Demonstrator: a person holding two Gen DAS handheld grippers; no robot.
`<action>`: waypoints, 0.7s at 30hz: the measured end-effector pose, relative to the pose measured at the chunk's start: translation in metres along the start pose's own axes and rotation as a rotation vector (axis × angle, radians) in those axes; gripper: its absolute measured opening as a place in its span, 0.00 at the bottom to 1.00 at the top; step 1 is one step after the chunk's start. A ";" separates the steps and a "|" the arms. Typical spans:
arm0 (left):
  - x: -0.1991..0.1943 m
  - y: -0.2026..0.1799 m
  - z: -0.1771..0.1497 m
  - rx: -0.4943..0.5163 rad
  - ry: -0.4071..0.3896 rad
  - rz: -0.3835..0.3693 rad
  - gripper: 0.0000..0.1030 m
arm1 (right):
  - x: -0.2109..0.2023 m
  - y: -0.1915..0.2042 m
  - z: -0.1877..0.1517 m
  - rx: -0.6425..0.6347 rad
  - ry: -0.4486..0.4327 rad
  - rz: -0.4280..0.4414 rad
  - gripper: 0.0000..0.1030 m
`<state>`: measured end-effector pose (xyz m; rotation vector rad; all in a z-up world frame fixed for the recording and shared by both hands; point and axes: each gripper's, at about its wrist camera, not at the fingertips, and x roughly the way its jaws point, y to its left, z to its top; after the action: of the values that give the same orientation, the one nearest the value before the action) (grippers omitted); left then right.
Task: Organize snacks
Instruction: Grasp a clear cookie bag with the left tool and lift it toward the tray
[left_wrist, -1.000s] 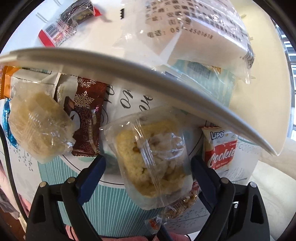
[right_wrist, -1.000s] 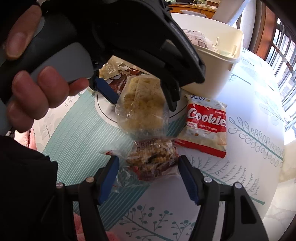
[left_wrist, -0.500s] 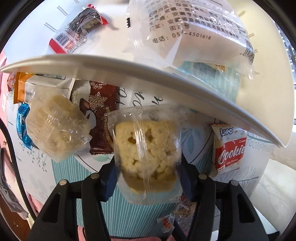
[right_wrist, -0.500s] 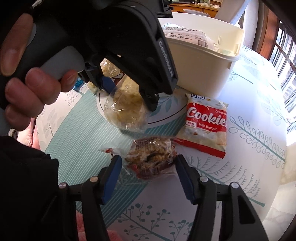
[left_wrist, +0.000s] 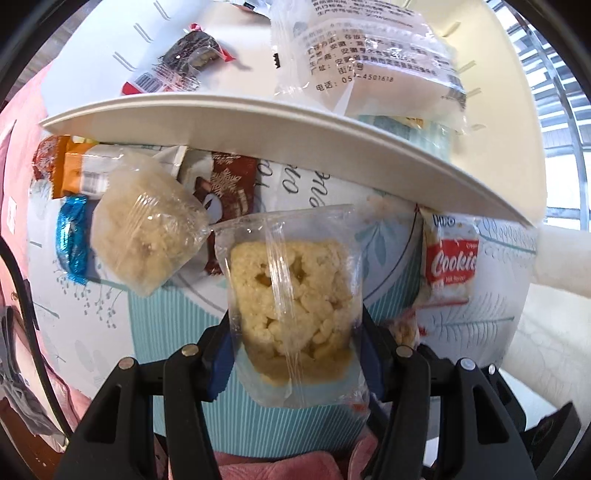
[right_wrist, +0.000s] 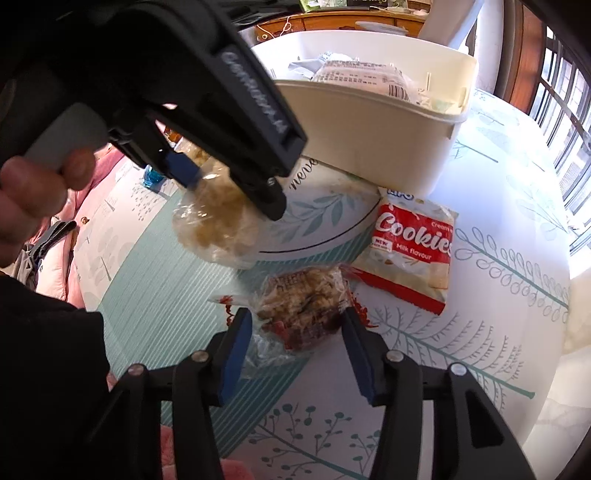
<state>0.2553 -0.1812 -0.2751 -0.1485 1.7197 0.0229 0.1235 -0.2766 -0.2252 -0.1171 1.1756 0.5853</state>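
My left gripper points down and is shut on a clear packet with a yellow crispy cake, held above the table just in front of the white basket. The right wrist view shows that same left gripper and the yellow cake packet hanging from it, clear of the cloth. My right gripper is low over the table, its jaws closing. A nut bar in a clear and red wrapper lies between the blue pads, which touch both its sides.
A red and white Cookies pack lies to the right, beside the basket wall. The basket holds a printed white packet and a dark bar. A second yellow cake, a brown snowflake packet and a blue foil snack lie left.
The left gripper closed on the yellow cake packet and lifted it off the table. The right gripper's fingers narrowed around the nut bar, which has stayed in place.
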 end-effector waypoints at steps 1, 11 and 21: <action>-0.003 0.000 -0.003 0.004 -0.002 0.000 0.54 | -0.001 0.001 0.000 0.003 -0.002 -0.004 0.47; -0.062 0.018 -0.016 0.025 -0.040 0.008 0.54 | -0.014 -0.009 0.004 0.117 -0.043 0.042 0.28; -0.087 0.055 -0.033 0.014 -0.062 0.005 0.54 | -0.006 -0.006 0.008 0.176 -0.008 -0.018 0.59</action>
<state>0.2290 -0.1224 -0.1883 -0.1317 1.6577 0.0190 0.1311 -0.2806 -0.2183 0.0248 1.2116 0.4636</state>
